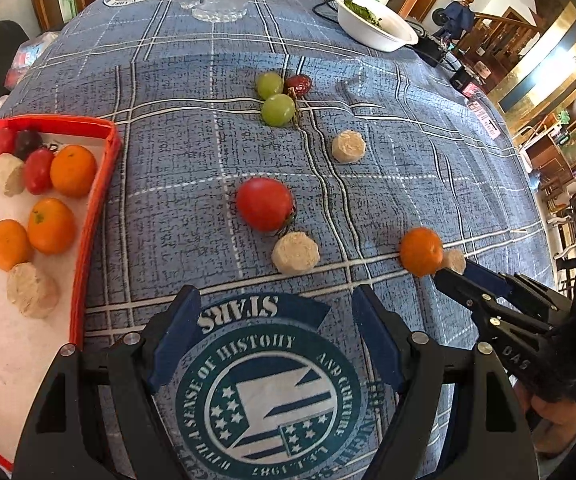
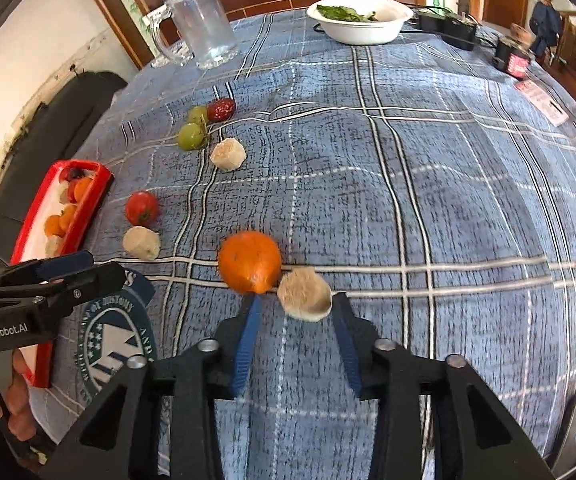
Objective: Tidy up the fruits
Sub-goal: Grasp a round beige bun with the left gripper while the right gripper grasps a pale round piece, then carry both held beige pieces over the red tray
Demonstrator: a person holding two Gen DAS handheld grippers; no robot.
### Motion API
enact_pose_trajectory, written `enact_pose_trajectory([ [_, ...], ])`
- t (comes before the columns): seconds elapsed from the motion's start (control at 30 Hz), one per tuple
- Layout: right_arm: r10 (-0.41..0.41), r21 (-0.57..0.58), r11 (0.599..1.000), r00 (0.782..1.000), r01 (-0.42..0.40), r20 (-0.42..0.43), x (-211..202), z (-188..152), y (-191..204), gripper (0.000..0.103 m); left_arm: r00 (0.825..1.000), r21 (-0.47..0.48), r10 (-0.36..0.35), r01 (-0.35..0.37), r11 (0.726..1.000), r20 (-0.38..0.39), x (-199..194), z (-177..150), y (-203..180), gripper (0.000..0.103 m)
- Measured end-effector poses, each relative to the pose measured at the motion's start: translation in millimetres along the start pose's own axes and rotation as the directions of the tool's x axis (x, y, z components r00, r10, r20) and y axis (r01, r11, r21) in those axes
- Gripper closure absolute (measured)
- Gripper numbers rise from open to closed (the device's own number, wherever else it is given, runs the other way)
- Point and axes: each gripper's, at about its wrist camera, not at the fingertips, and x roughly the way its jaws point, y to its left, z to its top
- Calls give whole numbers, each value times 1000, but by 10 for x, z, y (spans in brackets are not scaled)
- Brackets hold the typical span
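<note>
My right gripper (image 2: pixel 294 300) has its jaws apart around a pale, round, rough fruit chunk (image 2: pixel 304 294), low in the middle of the frame. It touches a bright orange (image 2: pixel 250 260). My left gripper (image 1: pixel 276 294) is wide apart too.

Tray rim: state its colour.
Red, around a white inside. The tray shows best in the left wrist view.
</note>
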Motion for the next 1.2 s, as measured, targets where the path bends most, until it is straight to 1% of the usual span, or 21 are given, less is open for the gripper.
enact_pose_trajectory([
  [0.03,-9,-8,1000,1000,9,1,3,3,8,76,1000,-4,0,0,1000,1,15,18,-5,25],
  [0.13,-6,5,1000,1000,6,3,-31,-23,-12,76,1000,-6,12,-12,1000,9,67,74,-25,26],
  [0.17,-6,9,1000,1000,6,4,-48,-38,-20,76,1000,-2,18,-18,1000,8,90,88,-38,31],
  [0.2,-1,17,1000,1000,1,4,-67,-61,-34,76,1000,7,30,-30,1000,1,129,102,-57,39],
  [0.3,6,33,999,1000,-6,8,-126,-105,-63,76,999,16,44,-44,999,-14,209,111,-81,43],
  [0.37,13,35,999,1000,-13,11,-175,-139,-63,76,998,25,64,-64,998,-4,223,100,-98,47],
  [0.43,11,32,999,1000,-12,16,-209,-154,-54,76,997,29,73,-73,997,6,224,101,-102,58],
  [0.5,14,30,999,1000,-14,17,-239,-169,-48,76,999,25,54,-54,998,9,219,113,-100,76],
  [0.53,13,31,999,1000,-14,19,-250,-172,-41,76,999,26,41,-41,999,6,218,114,-107,79],
  [0.63,20,34,999,1000,-21,22,-277,-190,-34,76,999,49,37,-37,998,9,191,79,-143,79],
  [0.87,62,36,997,998,-63,25,-339,-269,84,76,1000,29,14,-15,999,11,58,-84,-48,79],
  [1.03,79,4,997,997,-79,23,-347,-291,232,76,999,8,-1,1,1000,48,-177,-188,43,79],
  [1.2,97,-36,995,995,-96,30,-367,-256,387,76,996,-21,3,-1,1000,85,-395,-279,204,79],
])
